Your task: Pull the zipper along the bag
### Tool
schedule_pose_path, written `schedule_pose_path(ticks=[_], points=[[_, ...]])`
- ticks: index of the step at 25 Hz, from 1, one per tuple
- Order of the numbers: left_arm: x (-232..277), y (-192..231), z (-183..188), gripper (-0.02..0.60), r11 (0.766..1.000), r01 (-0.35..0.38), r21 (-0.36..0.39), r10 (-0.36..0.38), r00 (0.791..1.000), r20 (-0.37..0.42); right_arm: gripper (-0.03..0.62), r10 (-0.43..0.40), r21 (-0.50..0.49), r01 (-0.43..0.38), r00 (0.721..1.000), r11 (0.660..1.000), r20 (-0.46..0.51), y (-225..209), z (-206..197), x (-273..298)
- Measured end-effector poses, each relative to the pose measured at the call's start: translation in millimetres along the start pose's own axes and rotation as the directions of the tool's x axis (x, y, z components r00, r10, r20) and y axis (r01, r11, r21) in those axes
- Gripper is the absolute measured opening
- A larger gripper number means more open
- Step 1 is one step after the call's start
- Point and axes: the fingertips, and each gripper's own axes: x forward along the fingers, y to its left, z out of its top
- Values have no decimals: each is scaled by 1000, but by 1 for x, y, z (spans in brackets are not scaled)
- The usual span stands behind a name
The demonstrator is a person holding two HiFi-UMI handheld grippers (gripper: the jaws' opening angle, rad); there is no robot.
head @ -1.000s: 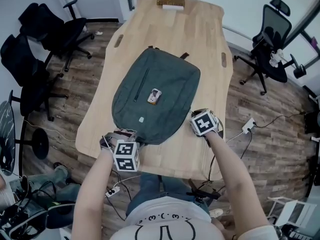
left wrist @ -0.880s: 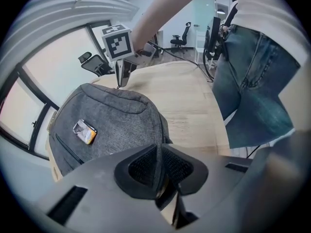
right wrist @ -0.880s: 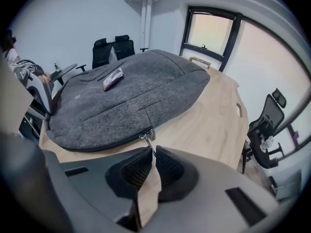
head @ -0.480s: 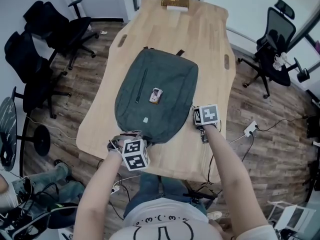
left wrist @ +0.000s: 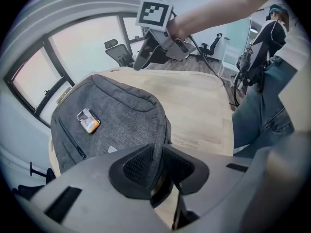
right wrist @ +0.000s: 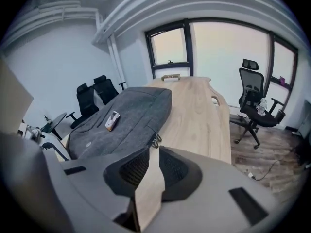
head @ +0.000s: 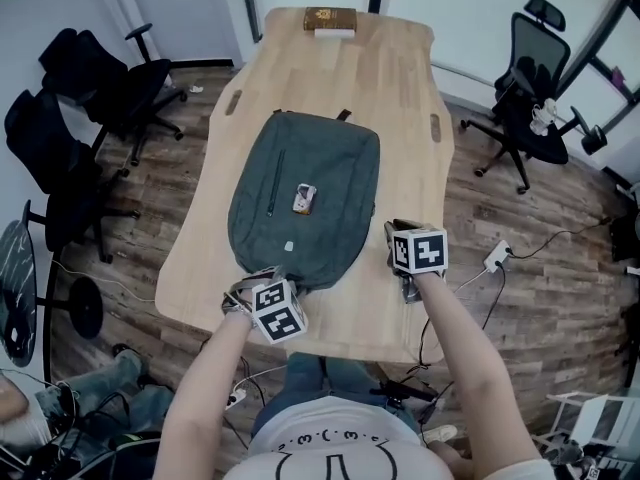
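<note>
My left gripper (left wrist: 158,154) has its jaws clamped on the near edge of the grey backpack (head: 330,168), which lies flat on the desk (head: 390,98). The jaws of my right gripper (right wrist: 149,154) have just been opening. They are apart with nothing between them. The zipper pull (right wrist: 154,140) is just ahead, on the backpack's side.

One table (head: 400,98). One bag (head: 320,168), with one small tag (head: 305,197) on it. One box (head: 329,18), top centre. Grippers, two: left gripper (left wrist: 156,166), right gripper (right wrist: 149,166). Office chairs (head: 110,73): two upper left, one upper right.
</note>
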Motion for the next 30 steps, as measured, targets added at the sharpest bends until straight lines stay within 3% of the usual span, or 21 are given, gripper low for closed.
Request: schedule_pose_path(ticks=[4, 6, 10, 13, 18, 19, 21, 23, 30], points=[[-12, 2, 6, 59, 997, -2, -77, 6, 999, 50, 124, 33, -21, -32, 997, 999, 72, 18, 12, -21], [-23, 6, 13, 64, 992, -16, -128, 31, 993, 112, 183, 65, -40, -62, 993, 997, 97, 30, 15, -32], [-58, 24, 30, 63, 957, -24, -289, 111, 952, 286, 270, 93, -80, -82, 986, 993, 141, 53, 20, -53], [-84, 47, 32, 28, 931, -100, -352, 226, 914, 337, 299, 88, -92, -71, 977, 993, 192, 64, 27, -67], [-135, 82, 28, 17, 843, -219, -491, 435, 816, 382, 318, 94, -87, -71, 948, 994, 305, 86, 44, -97], [-146, 85, 28, 16, 826, -230, -515, 465, 794, 392, 283, 78, -90, -51, 941, 995, 329, 89, 46, -106], [-165, 89, 24, 16, 792, -253, -555, 524, 748, 407, 79, 27, -93, 10, 918, 996, 395, 95, 53, -125], [-181, 92, 18, 16, 763, -276, -585, 573, 706, 415, 52, 12, -94, 35, 892, 995, 452, 105, 59, -141], [-228, 95, 7, 15, 723, -311, -617, 654, 597, 465, 51, 8, -128, 76, 830, 989, 557, 146, 64, -182]])
